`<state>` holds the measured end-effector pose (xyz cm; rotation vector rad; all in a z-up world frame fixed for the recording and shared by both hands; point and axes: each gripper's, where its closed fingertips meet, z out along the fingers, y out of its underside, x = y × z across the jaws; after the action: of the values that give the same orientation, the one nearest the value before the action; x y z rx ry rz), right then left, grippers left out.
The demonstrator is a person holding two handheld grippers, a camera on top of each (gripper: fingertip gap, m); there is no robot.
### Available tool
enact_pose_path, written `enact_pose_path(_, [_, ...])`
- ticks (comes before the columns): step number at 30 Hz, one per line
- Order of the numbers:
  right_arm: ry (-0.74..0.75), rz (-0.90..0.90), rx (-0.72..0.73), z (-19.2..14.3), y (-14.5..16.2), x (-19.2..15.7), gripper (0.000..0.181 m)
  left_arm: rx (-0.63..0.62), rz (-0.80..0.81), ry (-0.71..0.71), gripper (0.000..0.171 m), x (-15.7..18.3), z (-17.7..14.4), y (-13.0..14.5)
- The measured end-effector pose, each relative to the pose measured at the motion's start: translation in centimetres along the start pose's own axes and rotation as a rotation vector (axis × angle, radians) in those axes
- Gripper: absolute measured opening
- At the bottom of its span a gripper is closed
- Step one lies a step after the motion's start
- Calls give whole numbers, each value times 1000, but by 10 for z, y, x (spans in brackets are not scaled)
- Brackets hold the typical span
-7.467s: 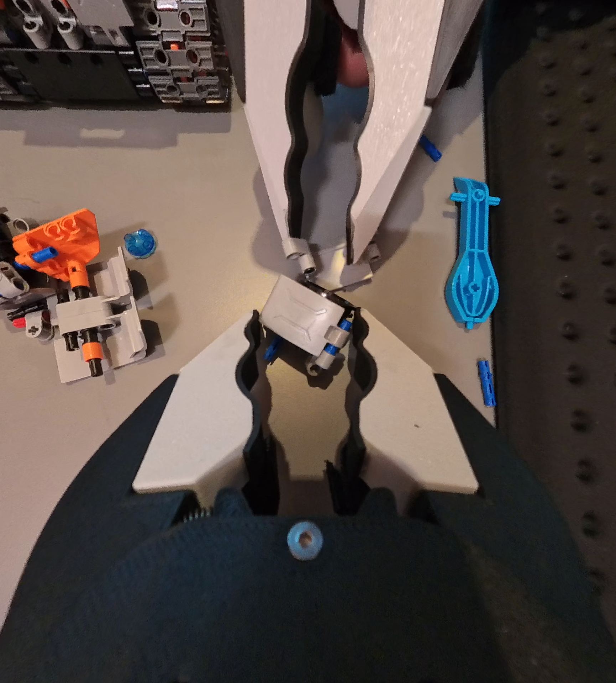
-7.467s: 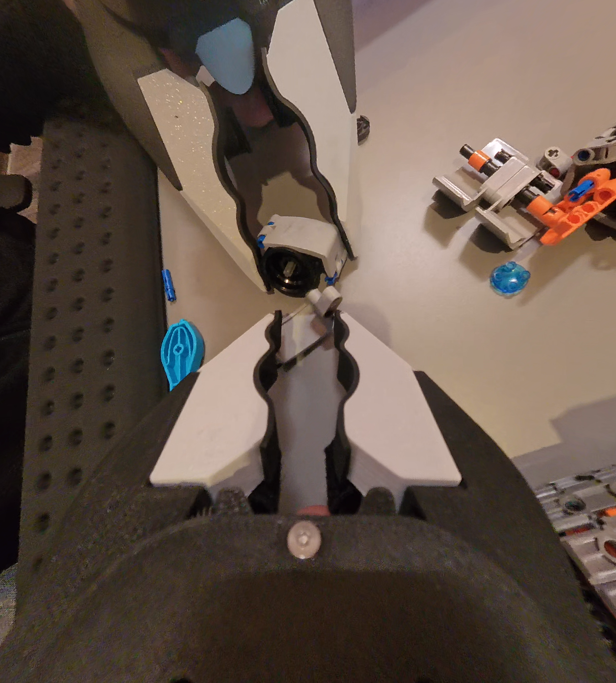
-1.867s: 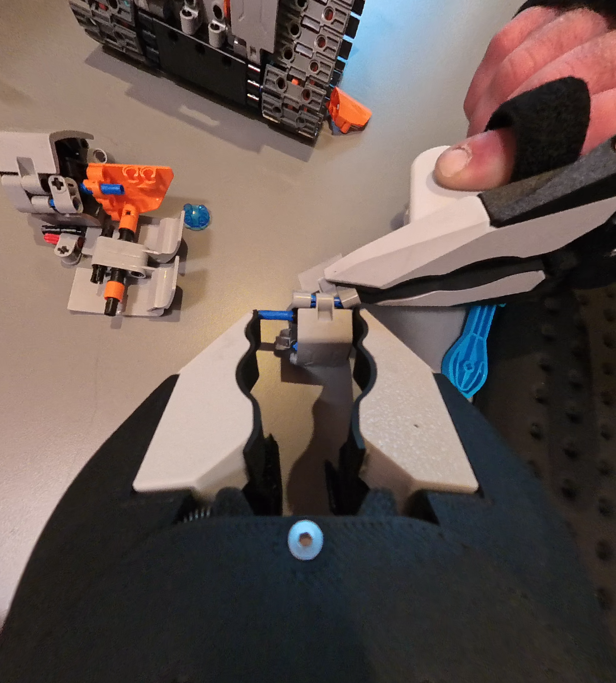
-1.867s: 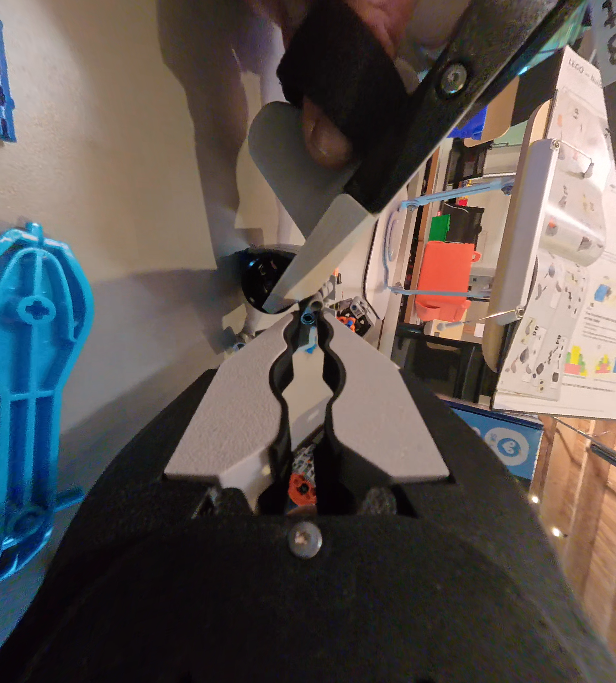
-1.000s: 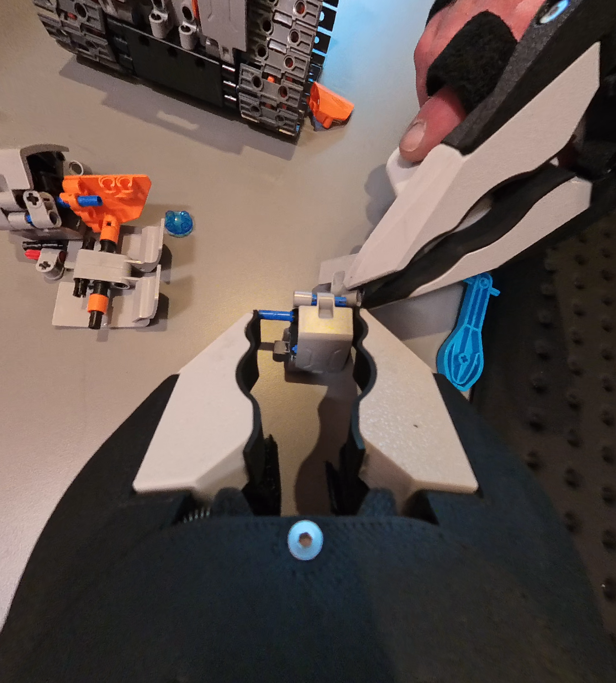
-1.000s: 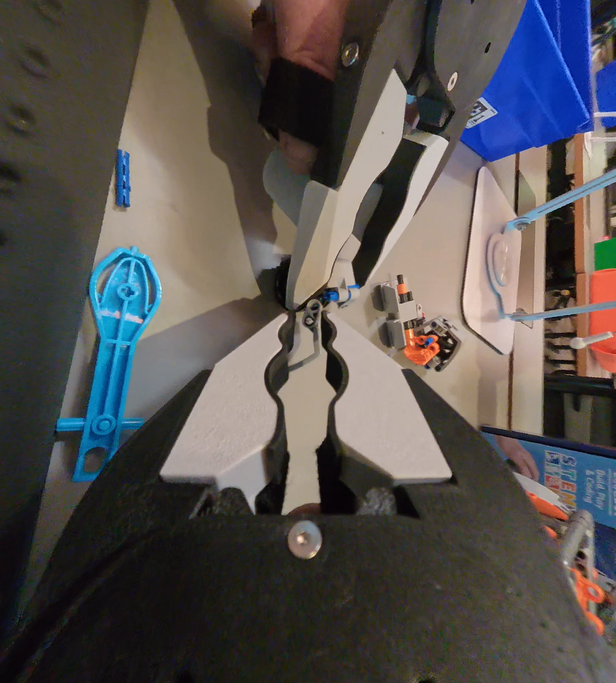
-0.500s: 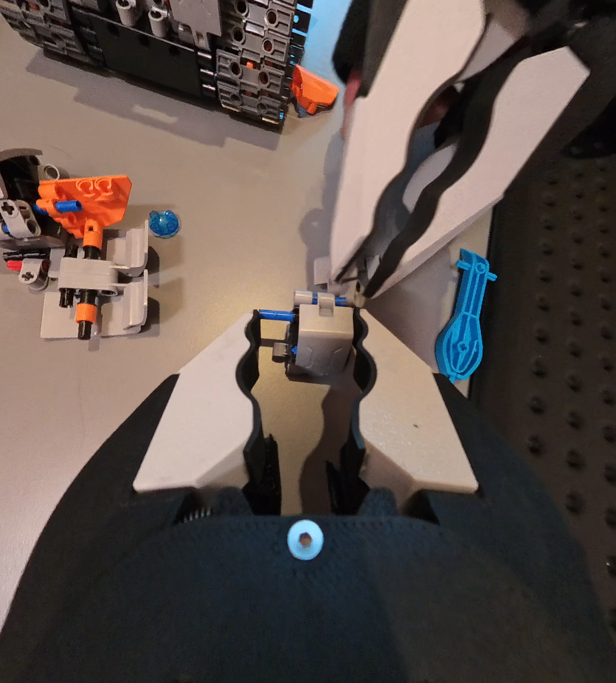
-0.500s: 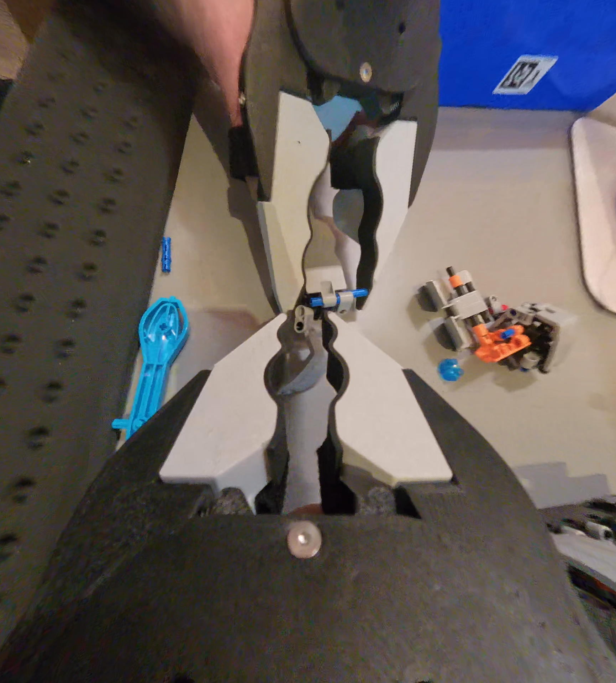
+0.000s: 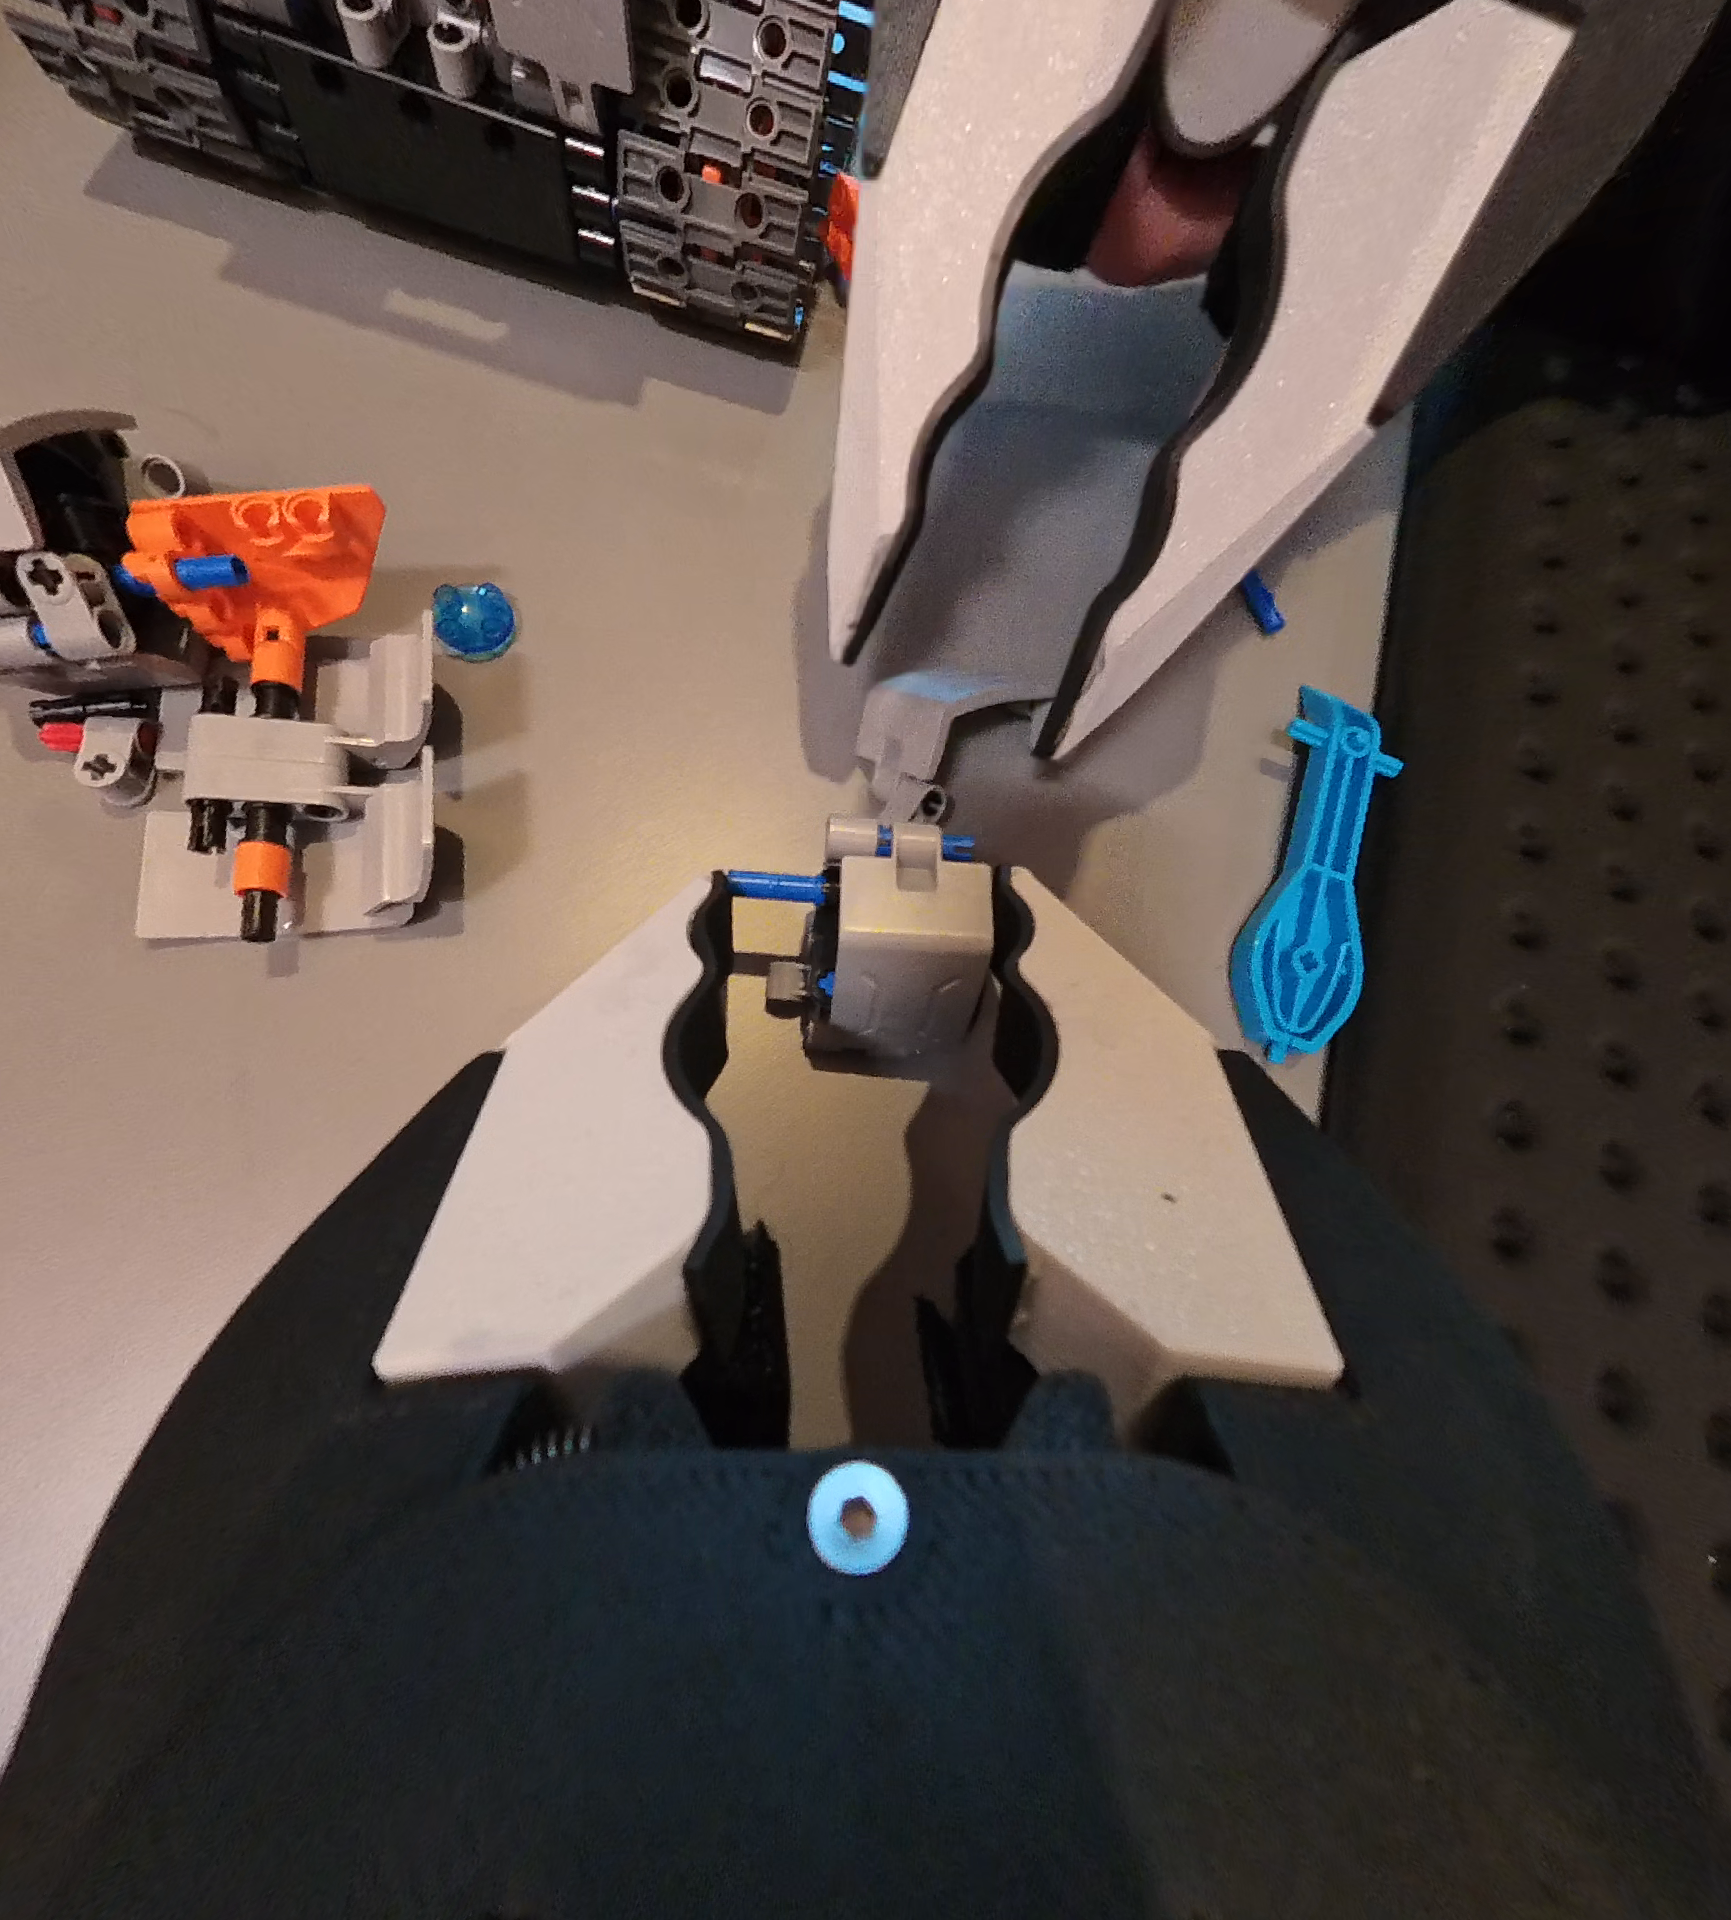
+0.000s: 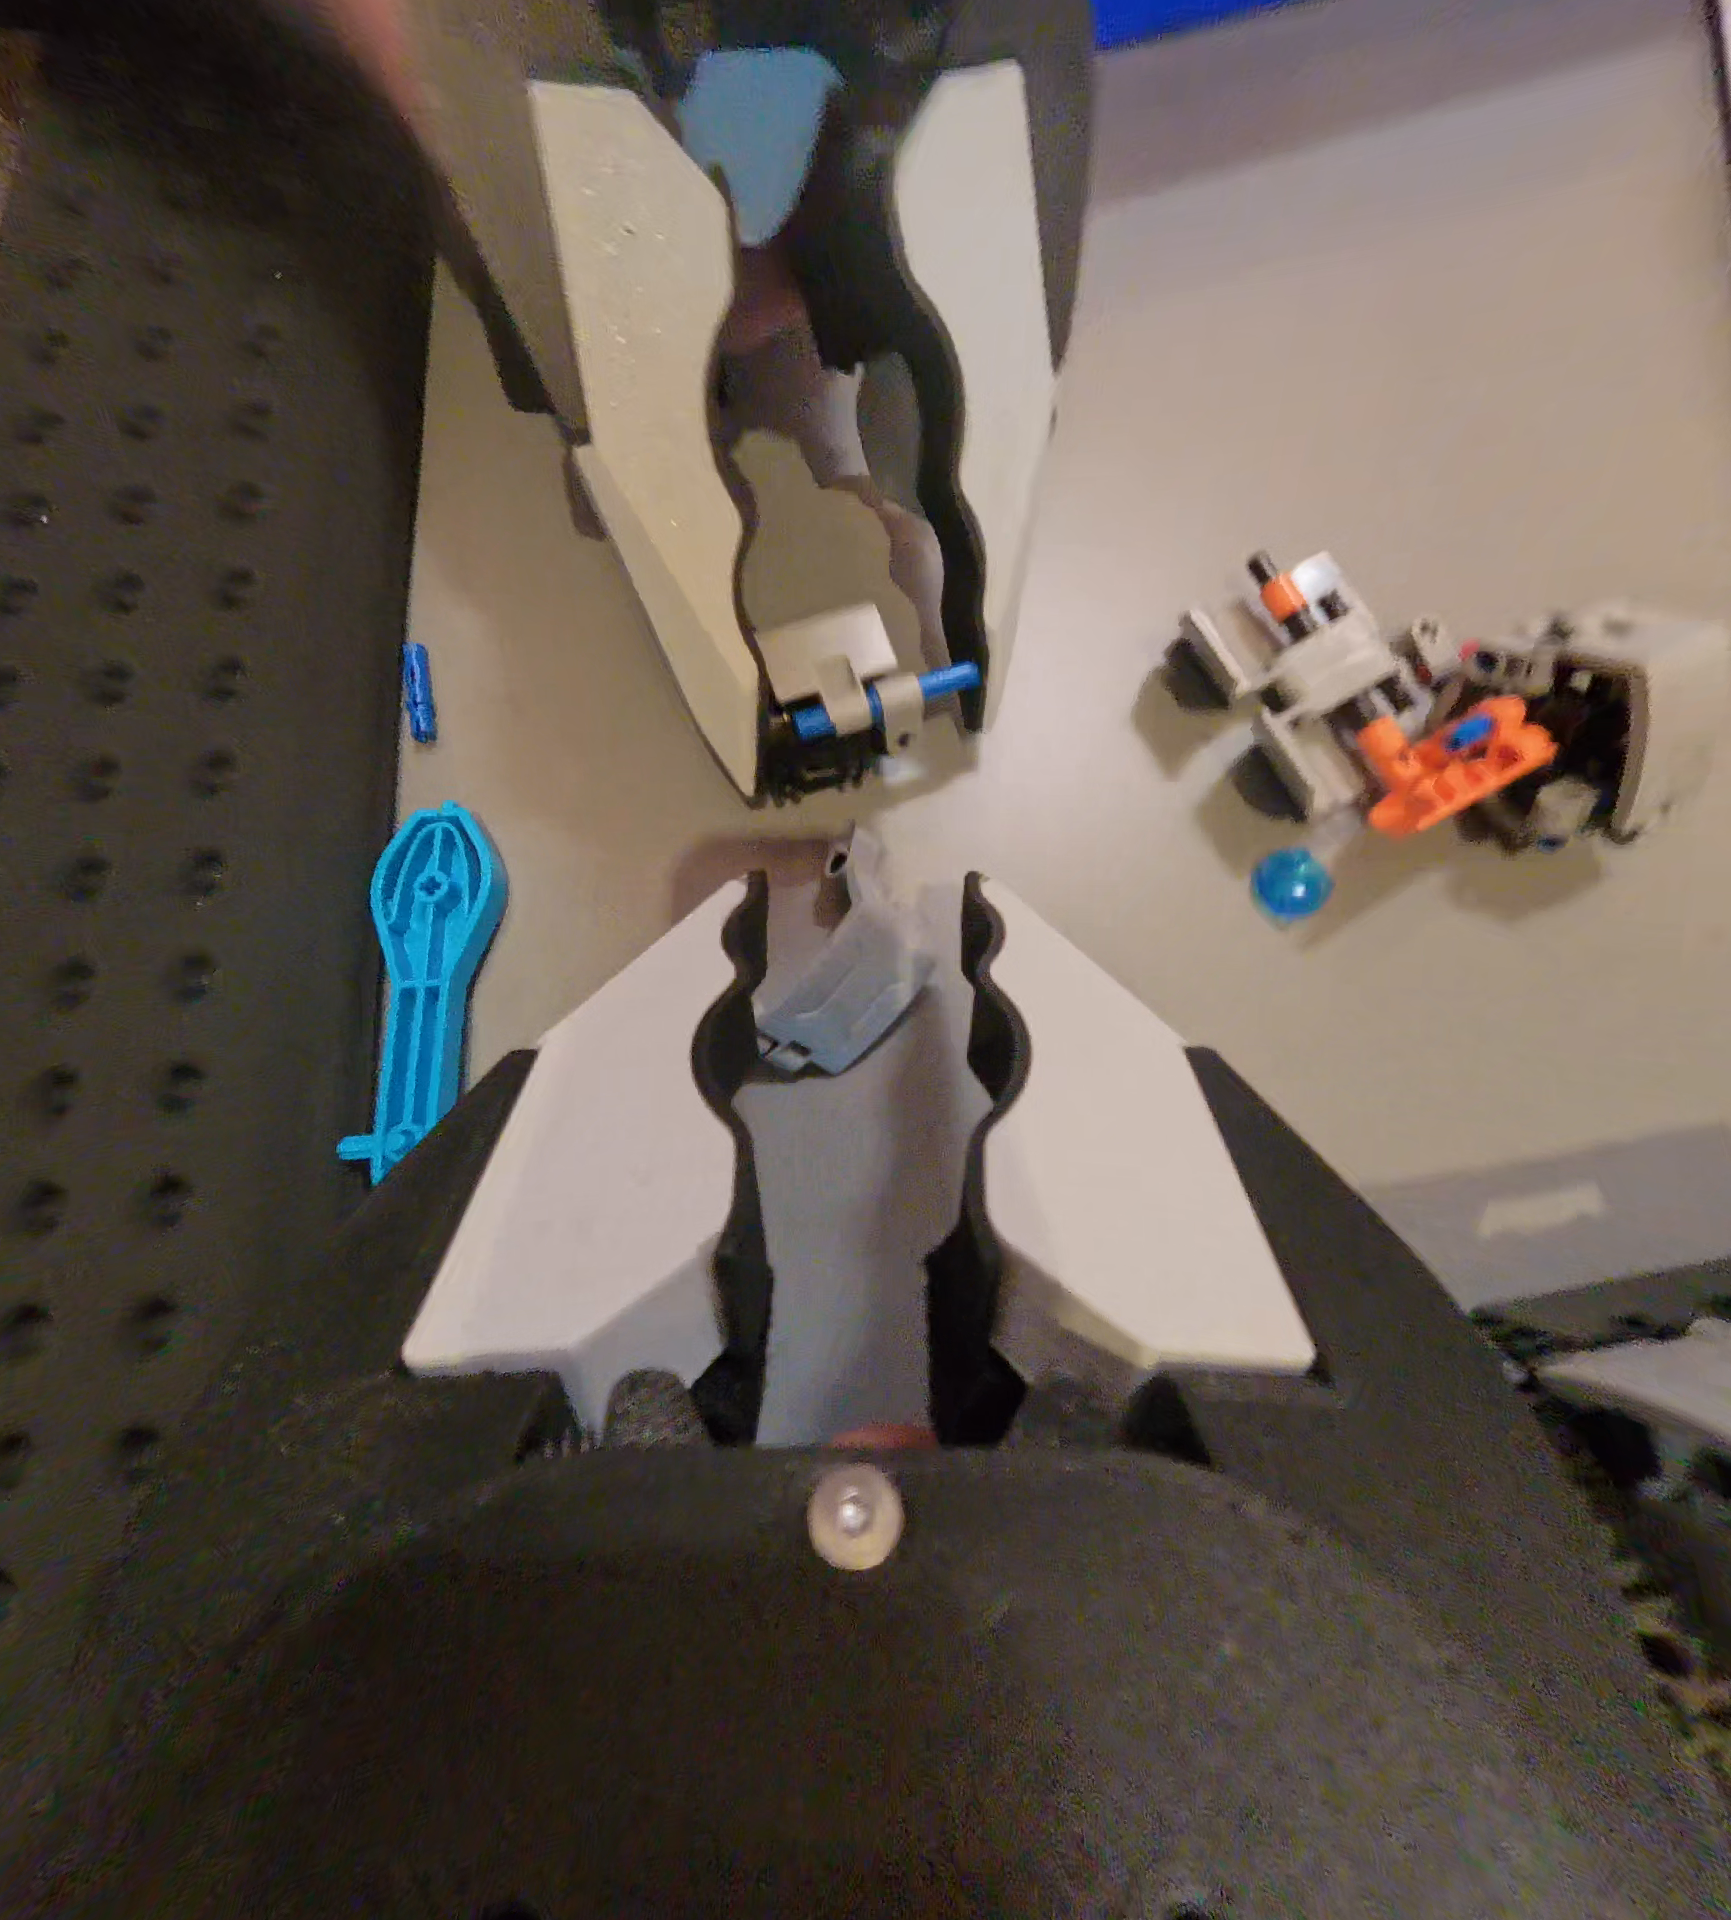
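My left gripper point(image 9: 859, 894) is shut on a small grey block assembly point(image 9: 902, 956) with a blue axle. The axle end touches one finger and the block touches the other. It also shows in the right wrist view point(image 10: 861, 696), held in the left gripper point(image 10: 866, 764). My right gripper point(image 10: 863, 883) is open, tip to tip with the left one. A loose grey panel piece point(image 10: 840, 987) lies between its fingers, with a gap on one side. In the left wrist view the right gripper point(image 9: 944, 701) hangs over that panel piece point(image 9: 908, 732).
A light blue flat tool point(image 9: 1308, 914) and a small blue pin point(image 9: 1263, 603) lie beside a black perforated mat point(image 9: 1619, 1039). An orange and grey assembly point(image 9: 248, 623) and a clear blue round stud point(image 9: 473, 620) lie to the left. A large tracked build point(image 9: 476, 125) stands at the back. My two grippers' fingertips are within a few centimetres of each other.
My right gripper has swung round from the side to face the left gripper, opened, and let go of the grey panel piece. The left gripper keeps its hold on the block assembly.
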<state>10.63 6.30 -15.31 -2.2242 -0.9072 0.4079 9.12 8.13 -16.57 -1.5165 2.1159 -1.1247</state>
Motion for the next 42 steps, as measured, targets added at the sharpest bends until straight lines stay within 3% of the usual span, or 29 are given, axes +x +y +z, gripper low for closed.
enact_pose_path(6, [9,105,-121,9,20,-5,37,-2,-6,4,47,0,0,1])
enact_pose_path(11, [-5,84,-105,14,20,-9,19,-1,-9,9,47,0,0,1])
enact_pose_path(13, [11,33,-84,13,17,-7,13,-3,-8,9,47,0,-1,1])
enact_pose_path(14, [27,2,-58,10,13,-6,0,-3,-8,10,47,0,-1,2])
enact_pose_path(29, [577,-521,56,-7,-37,24,0,53,-178,143,47,5,-4,-5])
enact_pose_path(35, [681,-712,7,-5,-41,19,0,48,-189,150,47,5,-3,-4])
enact_pose_path(42, [798,-803,-6,-12,-50,20,0,92,-244,204,48,6,-8,-9])
